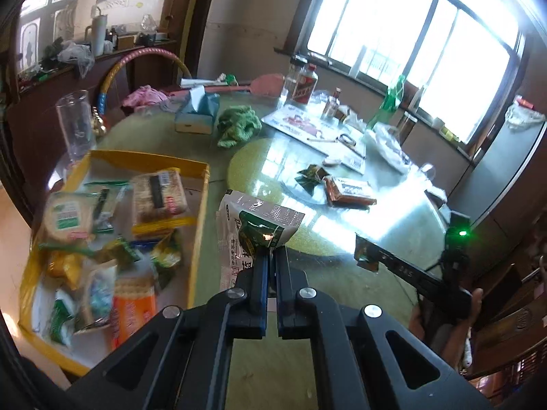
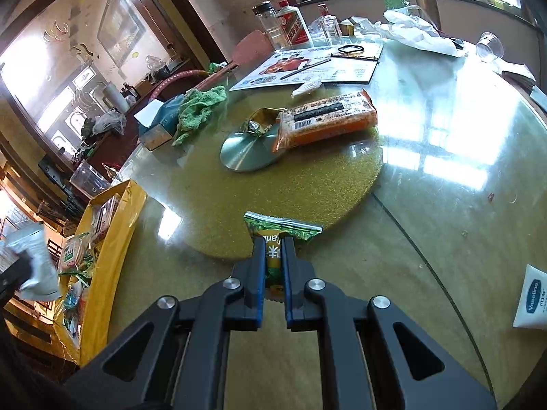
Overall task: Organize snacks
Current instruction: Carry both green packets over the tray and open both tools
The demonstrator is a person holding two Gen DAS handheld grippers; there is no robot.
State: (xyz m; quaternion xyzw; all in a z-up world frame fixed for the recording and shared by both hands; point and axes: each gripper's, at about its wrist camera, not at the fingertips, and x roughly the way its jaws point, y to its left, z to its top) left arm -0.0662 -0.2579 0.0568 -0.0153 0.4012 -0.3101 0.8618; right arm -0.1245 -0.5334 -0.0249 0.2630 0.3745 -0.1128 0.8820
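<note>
My left gripper (image 1: 271,251) is shut on a white and green snack pouch (image 1: 253,225), held above the table just right of the yellow box (image 1: 200,212). The box holds several snack packets. My right gripper (image 2: 274,244) is shut on a small green and yellow snack packet (image 2: 282,227) above the table edge; it also shows in the left wrist view (image 1: 367,256). An orange cracker pack (image 2: 328,118) and a crumpled gold-green packet (image 2: 261,121) lie on the turntable's centre. The yellow box (image 2: 112,239) lies to the left in the right wrist view.
A green cloth (image 1: 237,124), a tissue box (image 1: 198,111), a glass (image 1: 73,126), bottles (image 1: 302,83), a printed board (image 2: 314,65) and a white plastic bag (image 2: 415,34) stand around the far table. A Vaseline tube (image 2: 531,297) lies at right.
</note>
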